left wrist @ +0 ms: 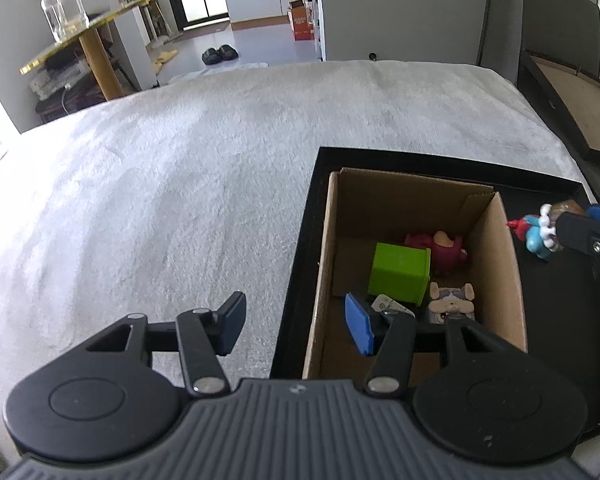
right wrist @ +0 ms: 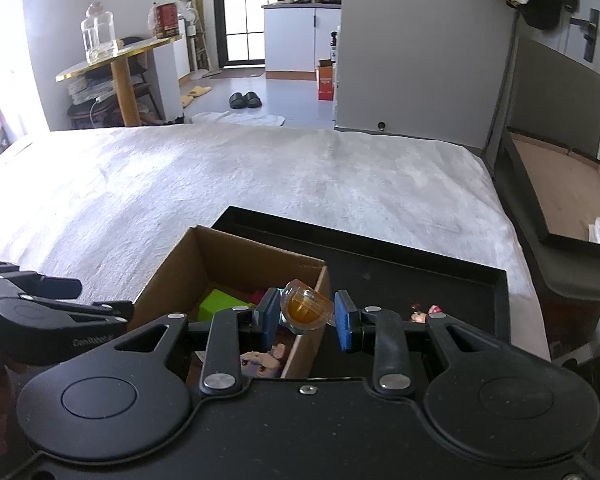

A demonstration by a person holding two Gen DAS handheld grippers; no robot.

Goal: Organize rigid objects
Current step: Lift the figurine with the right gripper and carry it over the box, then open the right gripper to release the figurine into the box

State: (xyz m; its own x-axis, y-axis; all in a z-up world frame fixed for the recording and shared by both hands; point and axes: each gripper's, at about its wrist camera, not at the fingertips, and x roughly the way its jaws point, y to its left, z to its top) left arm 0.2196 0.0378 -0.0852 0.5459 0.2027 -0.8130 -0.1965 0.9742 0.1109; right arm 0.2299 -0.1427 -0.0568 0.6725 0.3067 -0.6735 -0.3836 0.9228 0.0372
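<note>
A cardboard box [left wrist: 500, 264] [right wrist: 172, 276] stands in a black tray [left wrist: 548, 292] [right wrist: 440, 276] on the bed. Inside the box lie a green block [left wrist: 400, 272] [right wrist: 216, 304], a magenta toy [left wrist: 444, 252], a dog figure [left wrist: 454, 300] [right wrist: 262, 360] and a small tag. My left gripper [left wrist: 296, 324] hangs open over the box's left wall with nothing between its fingers. My right gripper [right wrist: 308, 320] is shut on a clear capsule ball with an amber inside [right wrist: 306, 308], held above the box's right wall. A small blue, red and white figure [left wrist: 536, 236] stands on the tray to the right of the box.
A white blanket [left wrist: 160, 200] [right wrist: 260, 176] covers the bed to the left of and beyond the tray. A dark open storage box [left wrist: 572, 92] [right wrist: 560, 200] sits past the bed's right edge. A side table with a glass jar [left wrist: 64, 12] [right wrist: 98, 36] stands far left.
</note>
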